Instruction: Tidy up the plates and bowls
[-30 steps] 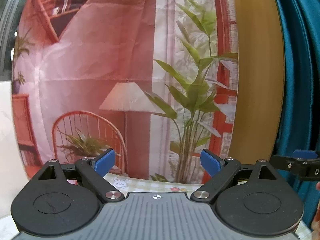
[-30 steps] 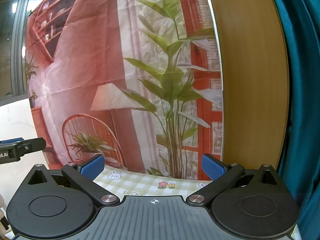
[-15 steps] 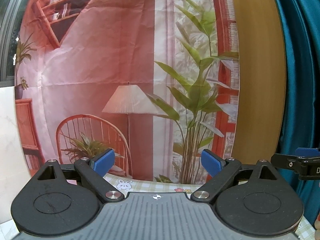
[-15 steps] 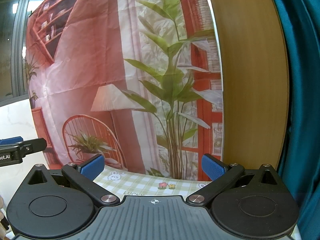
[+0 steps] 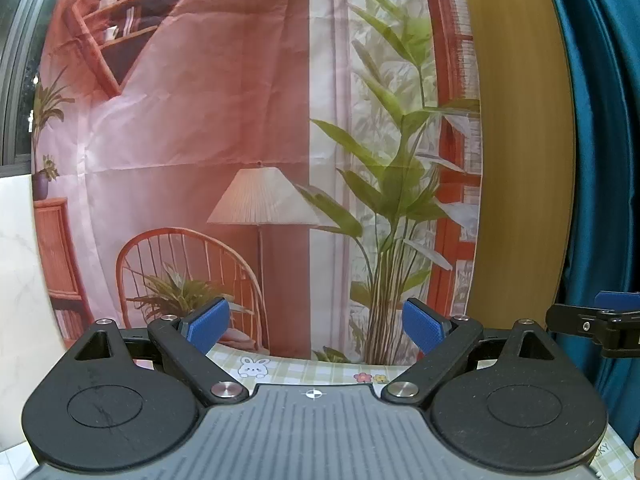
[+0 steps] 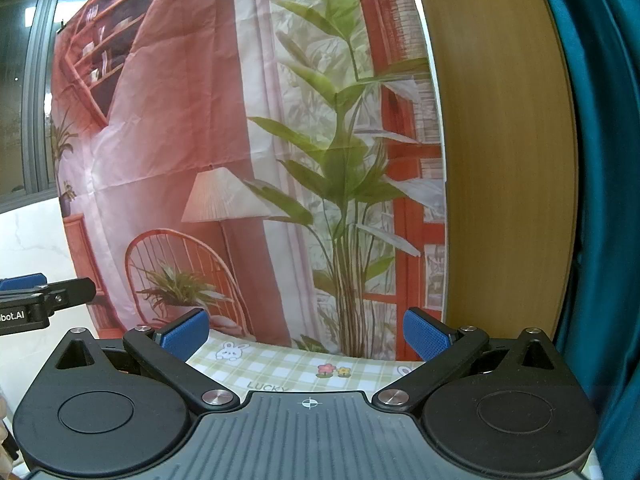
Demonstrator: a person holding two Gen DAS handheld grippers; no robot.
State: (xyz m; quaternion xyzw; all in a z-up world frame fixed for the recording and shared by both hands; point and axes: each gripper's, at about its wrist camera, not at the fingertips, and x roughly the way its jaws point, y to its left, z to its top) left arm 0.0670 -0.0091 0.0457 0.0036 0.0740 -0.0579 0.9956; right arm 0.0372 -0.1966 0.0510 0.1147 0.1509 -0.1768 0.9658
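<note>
- Plainly, the left gripper (image 5: 316,326) has its jaws spread wide, blue pads (image 5: 206,323) gripping nothing.
- Likewise the right gripper (image 6: 306,332) gapes wide and empty; its tip shows at 3 o'clock in the left view.
- Both face a printed backdrop (image 5: 240,140) at 12 o'clock, above a checked tablecloth (image 6: 296,368).
- No plates or bowls are in either view, so I cannot tell where they are.
- At 2 o'clock stand a wooden panel (image 6: 500,160) and a teal curtain (image 5: 600,160).

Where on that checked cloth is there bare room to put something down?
The green checked tablecloth lies bare between the open right tool and the printed backdrop; likewise ahead of the open left tool. No dishes are in view. Nearer table is hidden.
</note>
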